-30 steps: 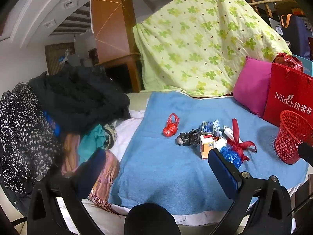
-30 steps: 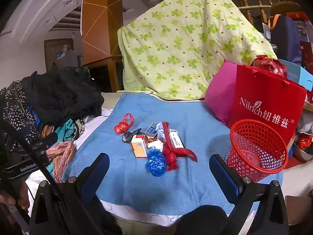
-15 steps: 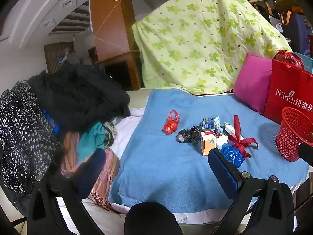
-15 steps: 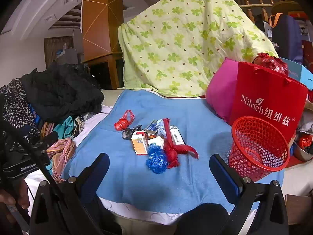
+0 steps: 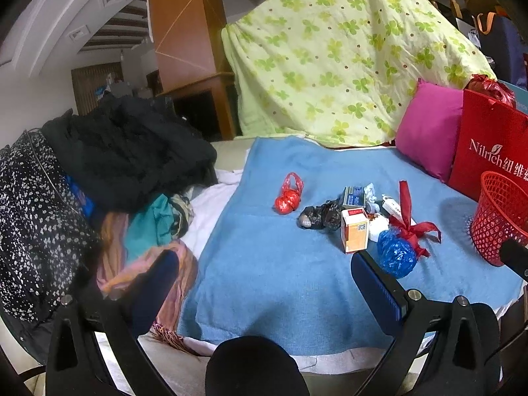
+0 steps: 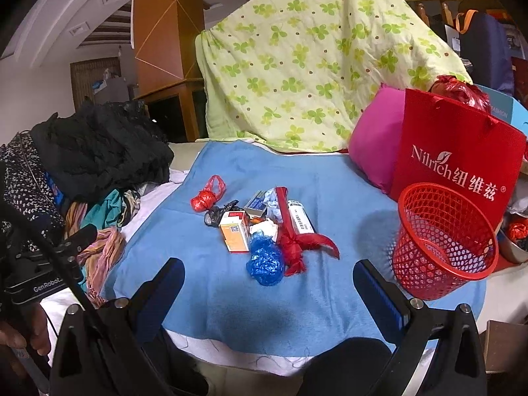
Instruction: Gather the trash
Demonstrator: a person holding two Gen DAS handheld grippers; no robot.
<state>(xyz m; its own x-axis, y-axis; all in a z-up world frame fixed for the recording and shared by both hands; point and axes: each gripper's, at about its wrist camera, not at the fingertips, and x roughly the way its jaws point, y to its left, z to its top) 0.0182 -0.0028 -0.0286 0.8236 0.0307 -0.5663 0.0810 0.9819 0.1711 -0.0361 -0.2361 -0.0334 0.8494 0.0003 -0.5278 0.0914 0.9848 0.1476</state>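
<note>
A heap of trash lies on the blue blanket (image 6: 231, 297): a red knotted bag (image 6: 206, 196), a black bag (image 6: 216, 213), an orange carton (image 6: 235, 232), a blue crumpled bag (image 6: 265, 259), a red ribbon (image 6: 293, 241), small boxes and tissue. The same heap shows in the left wrist view, with the blue bag (image 5: 396, 255) and the carton (image 5: 354, 234). A red mesh basket (image 6: 442, 241) stands right of the heap, and shows in the left wrist view (image 5: 501, 214). My left gripper (image 5: 264, 280) and right gripper (image 6: 269, 285) are both open and empty, short of the heap.
A pile of clothes (image 5: 115, 165) lies on the left. A green quilt (image 6: 313, 56) is draped at the back. A pink cushion (image 6: 376, 145) and a red paper bag (image 6: 458, 155) stand at the back right. The left gripper body (image 6: 43, 264) shows at the left.
Both grippers have crept slightly closer to the heap and lowered a little. Nothing on the blanket has moved.
</note>
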